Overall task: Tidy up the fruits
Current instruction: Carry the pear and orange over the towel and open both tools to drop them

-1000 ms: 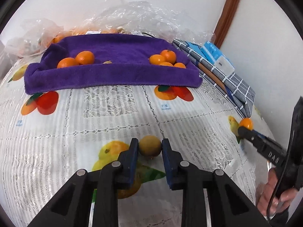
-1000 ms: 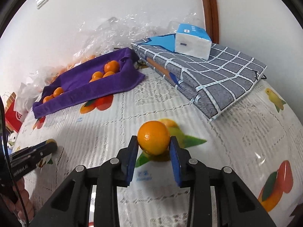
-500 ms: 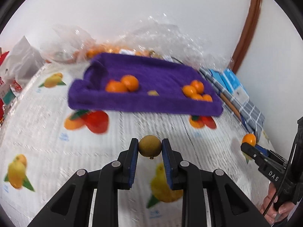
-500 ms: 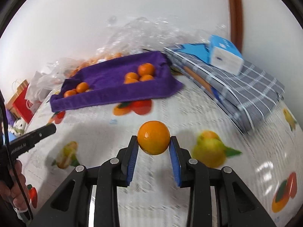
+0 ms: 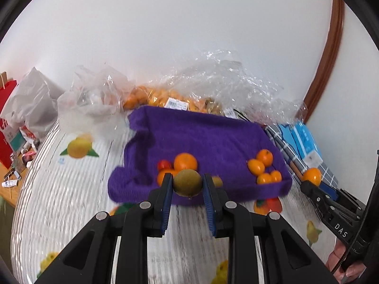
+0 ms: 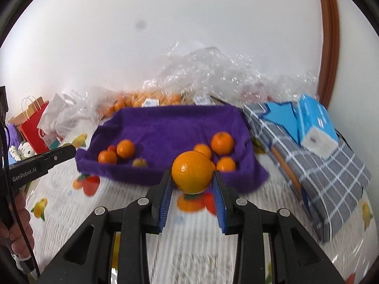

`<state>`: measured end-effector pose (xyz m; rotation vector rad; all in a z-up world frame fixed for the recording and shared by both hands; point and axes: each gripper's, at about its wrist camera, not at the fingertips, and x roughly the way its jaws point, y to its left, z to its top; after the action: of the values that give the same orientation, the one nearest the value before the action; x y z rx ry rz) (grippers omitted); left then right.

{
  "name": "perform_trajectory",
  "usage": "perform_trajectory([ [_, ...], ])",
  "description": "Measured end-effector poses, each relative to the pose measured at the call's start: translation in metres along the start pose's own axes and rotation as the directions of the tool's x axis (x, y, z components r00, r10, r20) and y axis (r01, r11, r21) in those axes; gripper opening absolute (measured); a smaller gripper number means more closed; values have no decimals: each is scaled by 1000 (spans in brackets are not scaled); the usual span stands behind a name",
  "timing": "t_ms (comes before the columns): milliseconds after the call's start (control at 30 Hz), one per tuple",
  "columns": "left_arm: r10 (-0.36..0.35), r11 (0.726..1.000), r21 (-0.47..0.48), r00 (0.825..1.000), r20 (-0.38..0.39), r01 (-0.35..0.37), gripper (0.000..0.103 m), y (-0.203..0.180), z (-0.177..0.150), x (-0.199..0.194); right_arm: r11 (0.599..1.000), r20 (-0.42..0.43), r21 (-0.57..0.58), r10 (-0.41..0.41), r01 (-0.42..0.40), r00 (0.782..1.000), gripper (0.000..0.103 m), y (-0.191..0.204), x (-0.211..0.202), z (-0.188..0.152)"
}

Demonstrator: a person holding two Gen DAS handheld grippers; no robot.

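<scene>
My left gripper (image 5: 187, 187) is shut on a brown-green kiwi (image 5: 187, 182) and holds it in the air in front of the purple towel tray (image 5: 213, 139). My right gripper (image 6: 192, 179) is shut on a large orange (image 6: 191, 172) and holds it in front of the same tray (image 6: 170, 125). On the towel, a few oranges (image 6: 125, 148) and a small brownish fruit (image 6: 139, 162) lie at the left and several oranges (image 6: 222, 143) at the right. The right gripper with its orange (image 5: 312, 176) shows at the right edge of the left wrist view.
Clear plastic bags with more oranges (image 5: 163, 99) lie behind the tray. A folded grey checked cloth (image 6: 327, 165) with a blue tissue pack (image 6: 315, 123) lies at the right. Bags and small items (image 6: 35, 127) stand at the left. The tablecloth (image 5: 71, 189) has a fruit print.
Both grippers have lifted their fruit off the table and moved forward to the purple tray, which is now much nearer. Both stay shut on their fruit.
</scene>
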<state>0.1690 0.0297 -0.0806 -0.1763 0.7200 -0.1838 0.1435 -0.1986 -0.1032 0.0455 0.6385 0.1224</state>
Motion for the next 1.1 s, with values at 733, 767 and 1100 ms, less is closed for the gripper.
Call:
perform_trajectory([
  [733,41,998,-44,981,-190,-50,24,34,43,141,997,-164,-25,62,-67,985,33,30,138,13],
  [767,36,998,-47,980,-197,-46,24,34,42,144,997,-166,-27,63,-68,984,33,31,139,12],
  [1100,56,998,-28,972,-230,-64,24,34,40,153,998,-188,-7,55,-57,981,33,30,146,10],
])
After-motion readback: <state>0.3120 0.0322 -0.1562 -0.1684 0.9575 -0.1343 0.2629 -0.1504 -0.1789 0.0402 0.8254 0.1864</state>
